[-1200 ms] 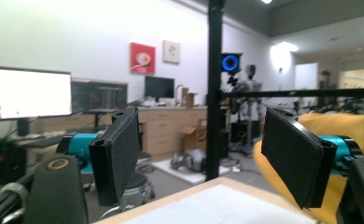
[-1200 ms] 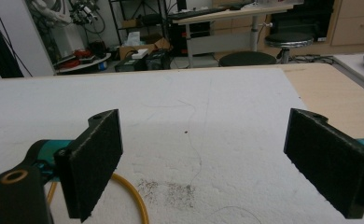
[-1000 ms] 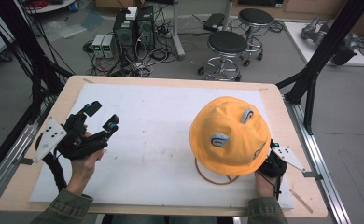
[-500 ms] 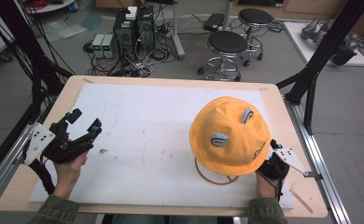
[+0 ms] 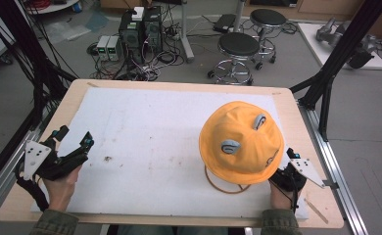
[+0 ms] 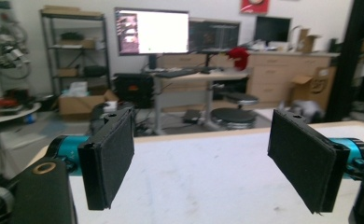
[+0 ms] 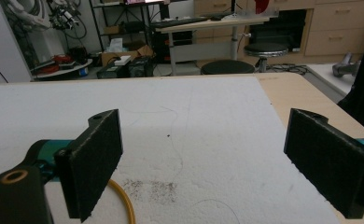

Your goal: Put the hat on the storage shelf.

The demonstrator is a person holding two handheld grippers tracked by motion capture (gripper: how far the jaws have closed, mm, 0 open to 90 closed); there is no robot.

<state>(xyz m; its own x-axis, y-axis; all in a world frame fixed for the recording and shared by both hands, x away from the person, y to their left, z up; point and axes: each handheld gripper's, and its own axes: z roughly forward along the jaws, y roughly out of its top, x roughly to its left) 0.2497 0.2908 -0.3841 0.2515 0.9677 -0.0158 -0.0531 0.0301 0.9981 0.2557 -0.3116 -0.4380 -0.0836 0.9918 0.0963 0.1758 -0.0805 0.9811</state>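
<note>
An orange bucket hat (image 5: 241,142) with two grey patches covers the right part of the white foam mat (image 5: 150,132). A yellow cord loop (image 5: 223,187) pokes out under its near brim, and that cord (image 7: 124,205) also lies by the left jaw in the right gripper view. My right gripper (image 5: 288,172) rests at the hat's near right edge, partly hidden by the brim; its jaws (image 7: 208,158) stand wide apart over bare foam. My left gripper (image 5: 75,137) is near the table's left edge, far from the hat, open and empty (image 6: 203,163).
The mat lies on a wooden table (image 5: 297,105) with black frame posts (image 5: 341,54) on both sides. A small dirt speck (image 5: 107,158) marks the foam's left half. Two stools (image 5: 238,49) and computer boxes (image 5: 140,29) stand on the floor beyond the far edge.
My left gripper has moved left and back toward the near left corner of the table. The hat and my right gripper have stayed put.
</note>
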